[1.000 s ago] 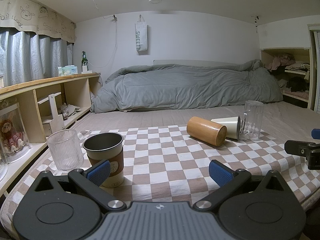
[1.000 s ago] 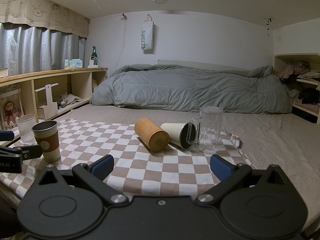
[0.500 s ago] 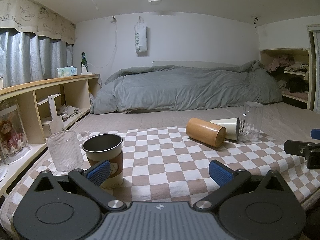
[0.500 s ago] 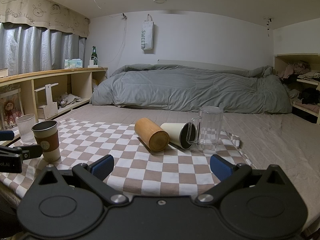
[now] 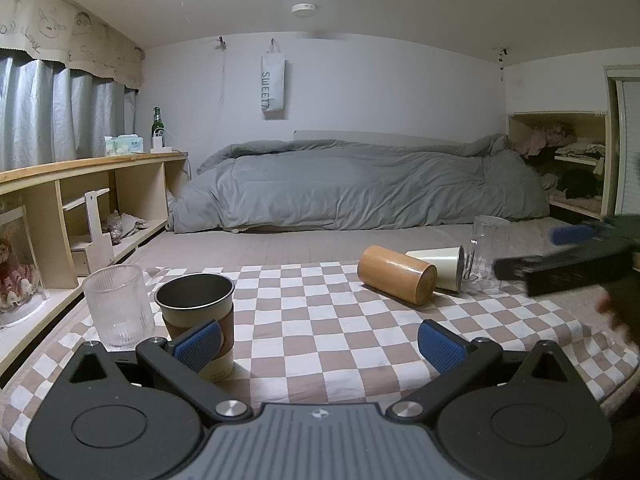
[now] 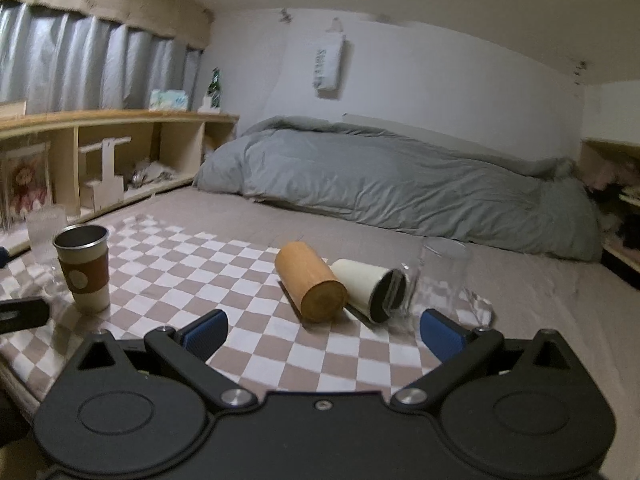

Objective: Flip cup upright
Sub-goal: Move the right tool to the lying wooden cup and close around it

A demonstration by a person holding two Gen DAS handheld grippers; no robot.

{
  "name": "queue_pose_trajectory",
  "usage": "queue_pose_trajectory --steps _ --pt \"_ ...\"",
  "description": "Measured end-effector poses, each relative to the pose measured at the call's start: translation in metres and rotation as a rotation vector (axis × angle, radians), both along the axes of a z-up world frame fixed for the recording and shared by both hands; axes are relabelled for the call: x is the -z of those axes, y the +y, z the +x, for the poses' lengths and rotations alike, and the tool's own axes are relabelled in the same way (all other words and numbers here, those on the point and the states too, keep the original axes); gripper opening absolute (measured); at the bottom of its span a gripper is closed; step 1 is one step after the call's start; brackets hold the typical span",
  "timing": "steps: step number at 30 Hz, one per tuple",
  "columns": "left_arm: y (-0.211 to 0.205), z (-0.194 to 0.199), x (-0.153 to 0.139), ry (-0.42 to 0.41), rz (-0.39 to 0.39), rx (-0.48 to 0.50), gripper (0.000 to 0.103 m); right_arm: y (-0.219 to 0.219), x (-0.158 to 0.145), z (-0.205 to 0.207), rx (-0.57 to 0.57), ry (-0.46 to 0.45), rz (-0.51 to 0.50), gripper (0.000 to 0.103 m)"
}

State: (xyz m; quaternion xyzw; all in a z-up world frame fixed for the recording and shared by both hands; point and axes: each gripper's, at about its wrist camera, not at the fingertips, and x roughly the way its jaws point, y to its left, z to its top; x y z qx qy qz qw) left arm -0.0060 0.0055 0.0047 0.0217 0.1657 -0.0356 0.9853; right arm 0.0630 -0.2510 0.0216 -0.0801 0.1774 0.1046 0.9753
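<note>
Now | both tools (image 5: 318, 344) (image 6: 324, 330) released; smooth cream cup (image 6: 370, 288) sideways | wooden cylinder (image 6: 310, 284) touching

A white cloth bag (image 5: 273, 85) hanging on the far wall carries the word "SWEET" in grey capitals, running top to bottom; in the right wrist view the same bag is too blurred to read. The beige valance (image 5: 60, 40) over the curtains at far left bears hand-drawn lettering beside cartoon faces, of which "Good Luck" can just be made out. The green bottle (image 5: 157, 125) on the left shelf has a label too small to read.
</note>
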Motion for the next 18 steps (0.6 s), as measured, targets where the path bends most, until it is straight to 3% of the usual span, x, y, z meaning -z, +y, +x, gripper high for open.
queue_pose_trajectory --steps 6,11,18 --pt "0.011 0.001 0.002 0.031 -0.025 -0.019 0.103 0.018 0.006 0.062 -0.092 0.023 -0.107 0.103" --pt "0.021 0.008 0.003 0.081 -0.063 -0.047 0.103 0.05 0.035 0.119 -0.148 0.016 -0.297 0.102" --pt "0.035 0.01 0.003 0.116 -0.124 -0.066 0.103 0.084 0.086 0.183 -0.188 0.025 -0.552 0.093"
